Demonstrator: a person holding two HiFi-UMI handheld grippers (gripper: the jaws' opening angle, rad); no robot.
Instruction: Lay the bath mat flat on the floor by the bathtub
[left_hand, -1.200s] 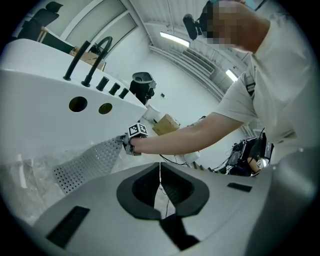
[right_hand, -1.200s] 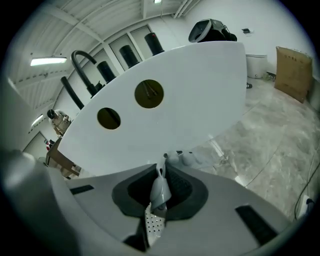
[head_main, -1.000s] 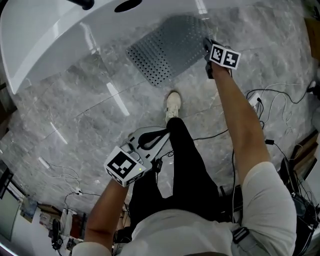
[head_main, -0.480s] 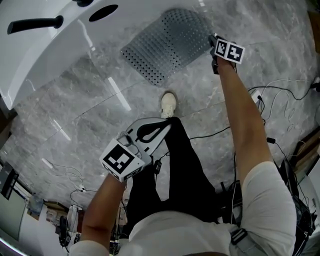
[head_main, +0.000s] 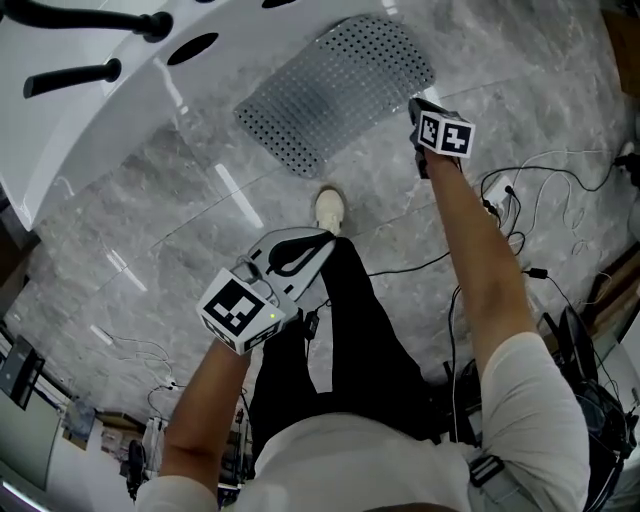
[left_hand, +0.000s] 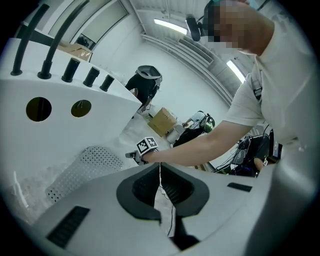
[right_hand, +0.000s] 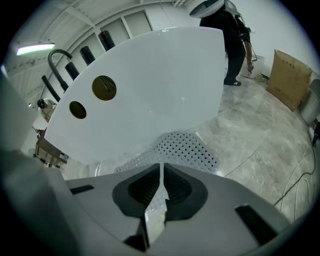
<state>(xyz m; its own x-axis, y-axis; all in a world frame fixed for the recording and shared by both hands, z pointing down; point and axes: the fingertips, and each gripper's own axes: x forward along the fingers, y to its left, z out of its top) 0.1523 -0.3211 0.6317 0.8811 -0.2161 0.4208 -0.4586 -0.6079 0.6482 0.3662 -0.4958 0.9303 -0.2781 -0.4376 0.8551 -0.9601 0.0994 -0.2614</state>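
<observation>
Mat (head_main: 335, 90): flat on floor (head_main: 180, 230) beside tub (head_main: 100, 110), seemingly placed. Right gripper (head_main: 418, 108): jaws just closed, empty, beside mat's corner. Left gripper (head_main: 318, 238): clenched, empty, unneeded.

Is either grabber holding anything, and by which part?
Nothing. Left gripper is shut, empty; right gripper has just been closing its jaws on nothing. The bath mat lies free.

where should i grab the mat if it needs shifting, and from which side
Take the mat by the long edge that faces away from the bathtub, near a corner, coming in low from the open floor side. It lies flat and thin, so a jaw probably has to slide under that edge. The bathtub blocks the other long side.
</observation>
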